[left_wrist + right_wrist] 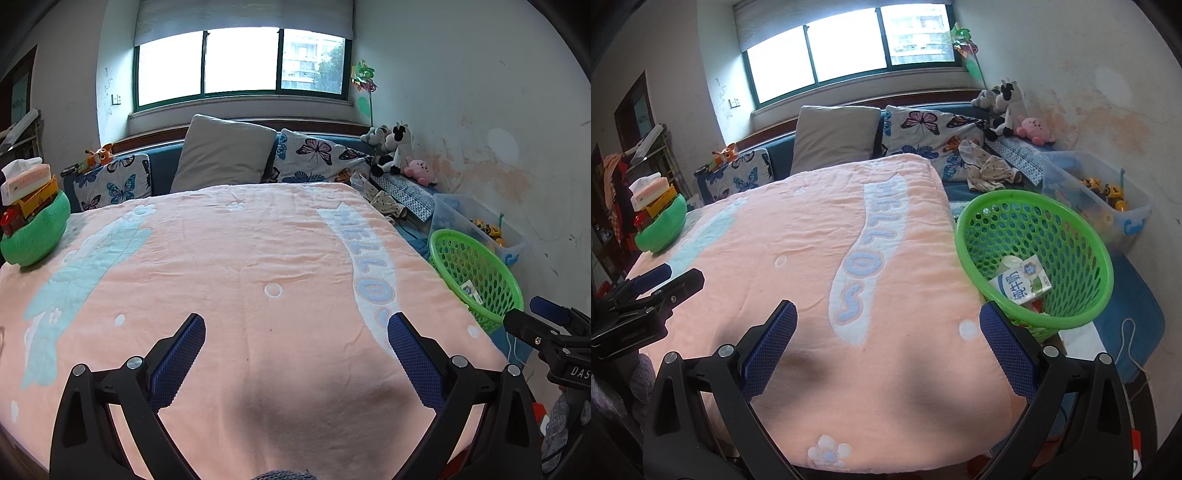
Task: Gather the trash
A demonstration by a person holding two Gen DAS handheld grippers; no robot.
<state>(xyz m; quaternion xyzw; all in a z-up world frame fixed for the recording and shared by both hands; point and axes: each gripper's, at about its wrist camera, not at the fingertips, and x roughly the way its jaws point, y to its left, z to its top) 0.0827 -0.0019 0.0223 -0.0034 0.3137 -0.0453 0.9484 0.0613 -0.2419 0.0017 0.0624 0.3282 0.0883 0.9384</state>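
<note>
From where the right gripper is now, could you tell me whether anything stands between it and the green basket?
Nothing visible does. The right gripper, open and empty, hangs over the pink blanket; the green basket sits just past its right finger, rim unobstructed, with a milk carton already inside.

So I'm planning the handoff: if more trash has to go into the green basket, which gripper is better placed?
Right. The green basket, with a milk carton inside, sits just beyond the open right gripper. The left gripper, also open, hovers over mid-blanket, farther from it.
</note>
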